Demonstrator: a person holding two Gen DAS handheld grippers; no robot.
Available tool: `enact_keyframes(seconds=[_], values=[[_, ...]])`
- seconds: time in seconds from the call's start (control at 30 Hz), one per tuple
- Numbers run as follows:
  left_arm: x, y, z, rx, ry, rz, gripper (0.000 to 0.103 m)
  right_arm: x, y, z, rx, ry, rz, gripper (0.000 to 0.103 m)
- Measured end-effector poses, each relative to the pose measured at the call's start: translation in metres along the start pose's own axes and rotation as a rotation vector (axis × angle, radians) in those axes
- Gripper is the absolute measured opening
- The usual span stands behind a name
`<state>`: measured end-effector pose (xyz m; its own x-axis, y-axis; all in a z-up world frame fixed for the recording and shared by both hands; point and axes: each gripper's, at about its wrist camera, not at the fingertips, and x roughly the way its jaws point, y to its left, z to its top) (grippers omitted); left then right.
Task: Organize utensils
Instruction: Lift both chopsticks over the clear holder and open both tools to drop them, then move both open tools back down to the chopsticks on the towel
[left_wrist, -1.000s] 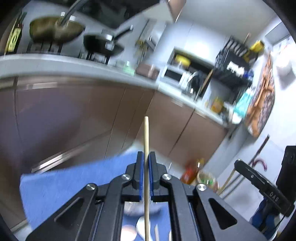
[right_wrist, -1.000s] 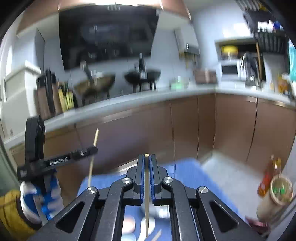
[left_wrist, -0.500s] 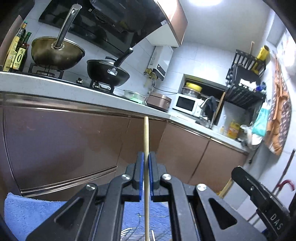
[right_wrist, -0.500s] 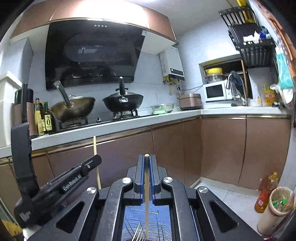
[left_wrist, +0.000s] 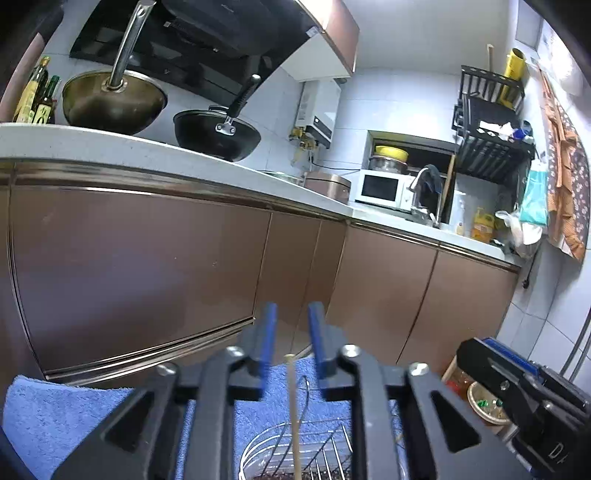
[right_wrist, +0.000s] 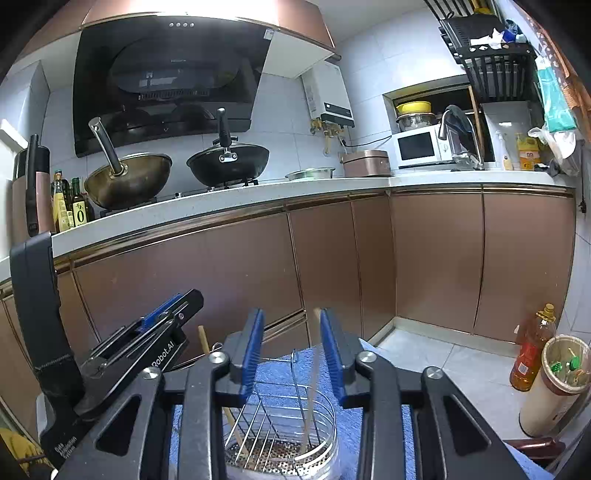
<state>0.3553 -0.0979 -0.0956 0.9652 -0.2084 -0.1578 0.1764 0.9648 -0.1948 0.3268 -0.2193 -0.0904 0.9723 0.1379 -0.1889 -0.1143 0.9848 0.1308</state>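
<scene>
My left gripper (left_wrist: 291, 328) hangs over a wire utensil holder (left_wrist: 295, 454), its jaws opening. A pale chopstick (left_wrist: 293, 406) stands loose between the blue pads (left_wrist: 267, 332), touching neither, its lower end in the holder. My right gripper (right_wrist: 291, 347) is over the same holder (right_wrist: 280, 435), jaws also opening. A second chopstick (right_wrist: 312, 376), blurred, leans close to the right pad (right_wrist: 330, 350) and reaches down into the holder. In the right wrist view the left gripper (right_wrist: 173, 310) is at the left, with its chopstick (right_wrist: 207, 350) slanting into the holder.
The holder stands on a blue towel (left_wrist: 55, 417). Brown cabinet doors (right_wrist: 221, 280) and a white counter (right_wrist: 258, 195) with two woks (right_wrist: 229, 158) fill the background. An oil bottle (right_wrist: 532, 354) and a bin (right_wrist: 554, 384) stand on the floor at the right.
Both grippers sank toward the wire holder. Their jaws went from shut on the chopsticks to apart, and each chopstick slid down out of the pads into the holder.
</scene>
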Motion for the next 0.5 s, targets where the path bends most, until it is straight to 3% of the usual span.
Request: enact_keyframes(seconds=[0.27, 0.5], values=[[-0.053, -0.005, 0.017, 0.107, 0.054, 0.005, 0.037, -0.061, 0.001, 0.012, -0.014, -0.030, -0.030, 0.039], [-0.105, 0.002, 0.003, 0.188, 0.249, -0.028, 0.042, -0.117, 0.011, -0.002, -0.025, 0.098, -0.025, 0.041]])
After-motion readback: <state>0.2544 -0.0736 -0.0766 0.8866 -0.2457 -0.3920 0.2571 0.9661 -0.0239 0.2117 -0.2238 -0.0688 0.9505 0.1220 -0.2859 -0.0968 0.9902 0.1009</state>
